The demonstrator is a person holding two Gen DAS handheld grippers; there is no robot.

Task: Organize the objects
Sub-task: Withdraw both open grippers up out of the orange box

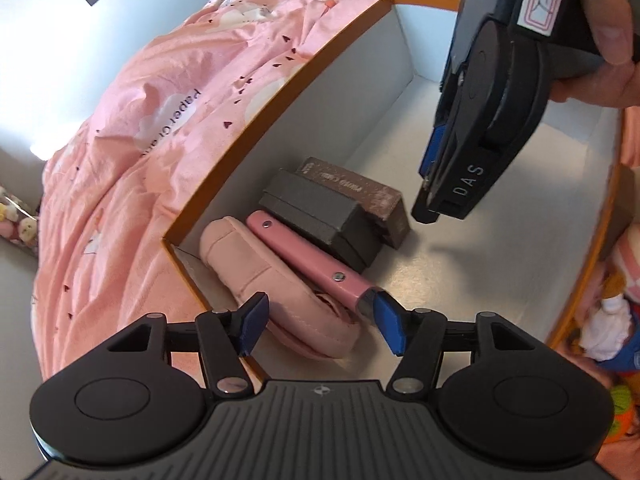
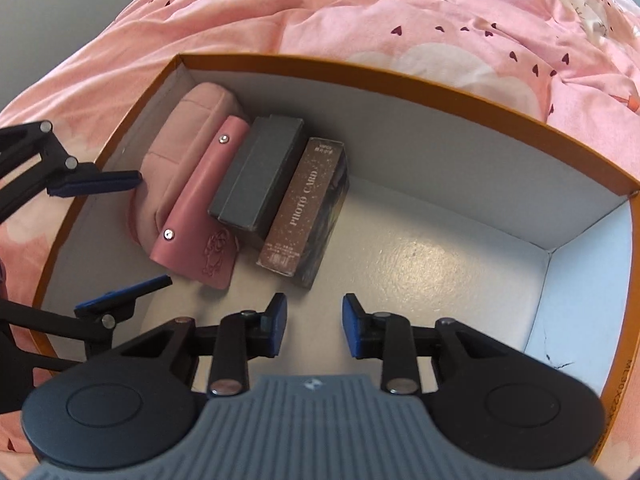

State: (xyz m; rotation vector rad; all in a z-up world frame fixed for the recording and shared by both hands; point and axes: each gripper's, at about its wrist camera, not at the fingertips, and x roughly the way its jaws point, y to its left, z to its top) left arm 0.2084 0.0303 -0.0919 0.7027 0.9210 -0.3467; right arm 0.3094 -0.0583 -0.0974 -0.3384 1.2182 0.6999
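The box (image 2: 400, 80) sat on a pink blanket (image 2: 360, 20) and held four things in a row: one pouch (image 2: 180, 152), one pink case (image 2: 200, 208), one gray box (image 2: 256, 172), one card box (image 2: 304, 208). Their long sides ran from 7 to 1 o'clock. They lay at 11 o'clock from the right gripper (image 2: 314, 326), empty with fingers apart. The left gripper (image 1: 320, 320), nearer, was spread wide and empty.
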